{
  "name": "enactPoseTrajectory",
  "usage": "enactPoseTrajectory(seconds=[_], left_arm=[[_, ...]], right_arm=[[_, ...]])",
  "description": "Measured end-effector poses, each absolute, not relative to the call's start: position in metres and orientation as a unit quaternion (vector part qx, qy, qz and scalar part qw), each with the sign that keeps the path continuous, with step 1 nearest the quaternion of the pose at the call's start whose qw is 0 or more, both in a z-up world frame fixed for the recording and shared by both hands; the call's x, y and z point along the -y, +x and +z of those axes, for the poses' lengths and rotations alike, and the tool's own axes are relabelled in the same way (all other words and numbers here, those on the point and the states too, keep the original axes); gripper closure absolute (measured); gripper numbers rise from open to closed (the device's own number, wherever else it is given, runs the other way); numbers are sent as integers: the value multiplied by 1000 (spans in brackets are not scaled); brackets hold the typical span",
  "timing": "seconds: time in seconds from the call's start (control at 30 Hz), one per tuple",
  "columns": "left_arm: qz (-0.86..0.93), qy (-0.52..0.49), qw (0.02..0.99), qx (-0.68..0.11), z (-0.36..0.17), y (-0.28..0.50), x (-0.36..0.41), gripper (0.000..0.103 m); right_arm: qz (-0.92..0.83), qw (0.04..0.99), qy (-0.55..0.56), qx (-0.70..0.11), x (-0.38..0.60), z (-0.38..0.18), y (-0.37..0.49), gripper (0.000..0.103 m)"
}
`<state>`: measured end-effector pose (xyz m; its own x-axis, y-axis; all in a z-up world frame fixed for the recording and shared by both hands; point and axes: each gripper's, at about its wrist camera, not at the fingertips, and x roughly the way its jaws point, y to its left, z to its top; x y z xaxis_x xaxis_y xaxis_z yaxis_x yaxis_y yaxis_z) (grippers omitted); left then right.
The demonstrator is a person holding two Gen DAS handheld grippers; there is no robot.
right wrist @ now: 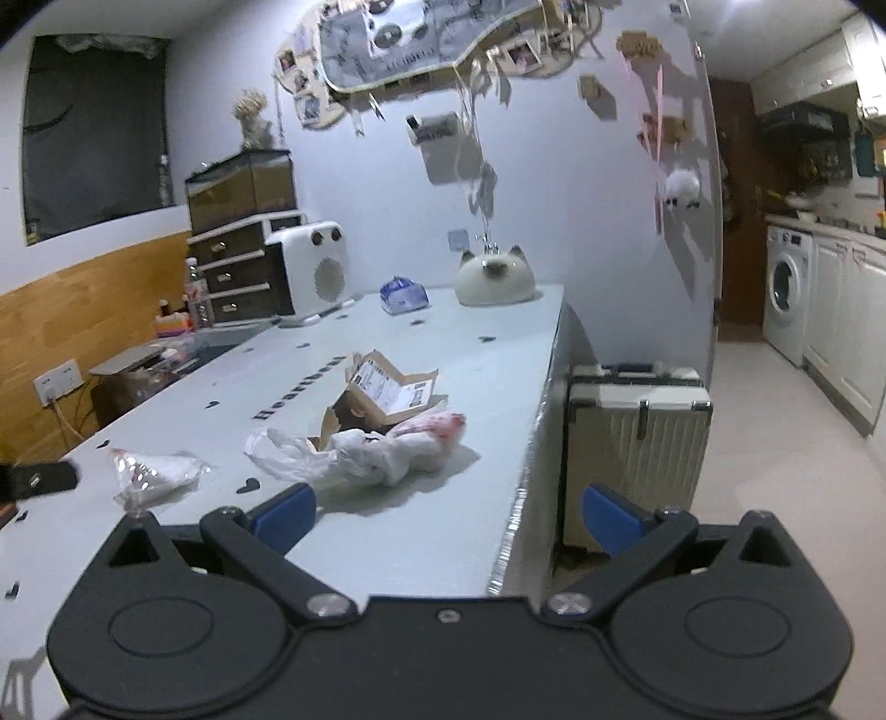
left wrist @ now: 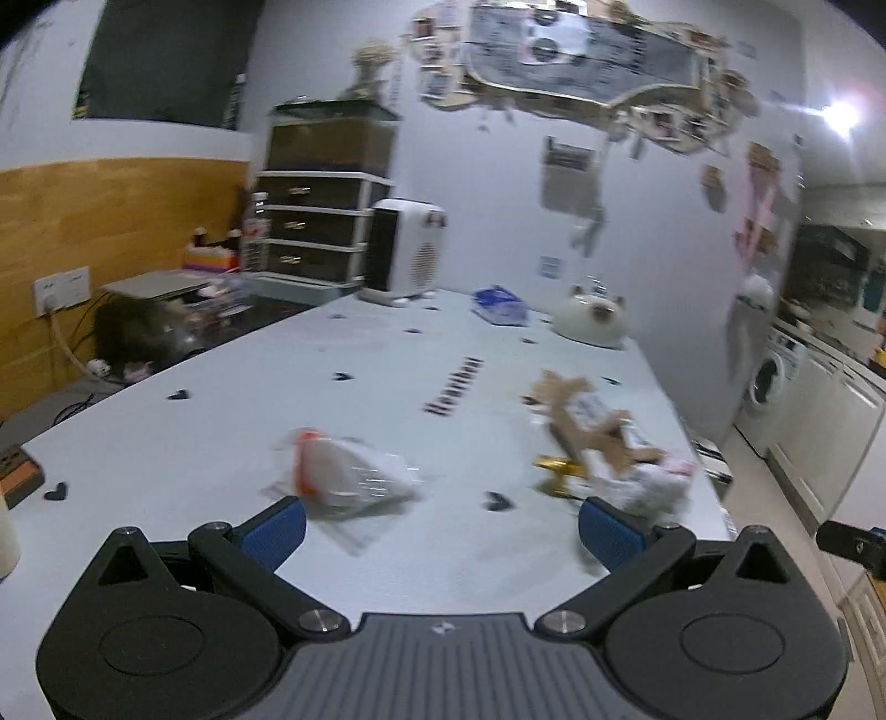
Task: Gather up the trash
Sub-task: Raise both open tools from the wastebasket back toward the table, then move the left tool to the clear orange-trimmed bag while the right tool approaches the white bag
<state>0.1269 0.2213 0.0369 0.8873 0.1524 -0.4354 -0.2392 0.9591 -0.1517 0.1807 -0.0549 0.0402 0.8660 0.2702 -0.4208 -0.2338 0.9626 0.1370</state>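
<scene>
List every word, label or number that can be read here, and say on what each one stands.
"Heartbeat", probably; dark letters printed on the table cover, partly blurred.
Shipping label on the torn cardboard box: print and barcodes too small to read.
Wall poster: lettering blurred, unreadable.
Blue packet: no legible text.

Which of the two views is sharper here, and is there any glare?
Left wrist view: motion-blurred, the clear wrapper and torn box smeared; a lamp flares at upper right. Right wrist view: sharp, the box label visible; dim bluish light, glare only at top edge.
</scene>
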Motion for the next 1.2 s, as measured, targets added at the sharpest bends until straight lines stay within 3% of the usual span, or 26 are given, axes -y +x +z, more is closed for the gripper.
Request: enactPoseTrajectory(seconds=[0.27, 0.6, 0.73, 0.77, 0.83, 0.87, 0.9, 0.93, 0.97, 1.0, 1.2], left_arm=[[96, -115, 968, -203, 17, 141, -263, 3], [80, -184, 957, -209, -3, 180, -300, 36], [74, -229, 948, -209, -10, 196, -315, 45], [76, -237, 946, -209, -12, 199, -317, 48], [77, -257, 939, -214, -17, 205, -322, 55], [75, -267, 936, -219, -20, 207, -323, 62], [73, -272, 933, -223, -22, 209, -324, 71], [72, -273, 932, -227, -23, 211, -325, 77], [72, -272, 931, -231, -25, 212, -324, 88], [71, -270, 932, -233, -25, 212, -324, 93], [48, -260, 935, -237, -26, 201, -312, 96]], right_arm=[[160, 956, 75, -233, -5, 41, 220, 0], [198, 946, 60, -249, -82, 39, 249, 1], [217, 946, 16, -239, -102, 35, 255, 33], [219, 946, 0, -237, -108, 32, 256, 36], [224, 945, -25, -239, -114, 28, 256, 63], [229, 943, -32, -241, -115, 27, 254, 72], [233, 941, -39, -242, -115, 25, 252, 88], [237, 940, -43, -241, -113, 24, 248, 96], [244, 939, -45, -239, -111, 24, 244, 98], [252, 937, -47, -239, -107, 24, 240, 100], [278, 929, -35, -241, -80, 22, 205, 101]])
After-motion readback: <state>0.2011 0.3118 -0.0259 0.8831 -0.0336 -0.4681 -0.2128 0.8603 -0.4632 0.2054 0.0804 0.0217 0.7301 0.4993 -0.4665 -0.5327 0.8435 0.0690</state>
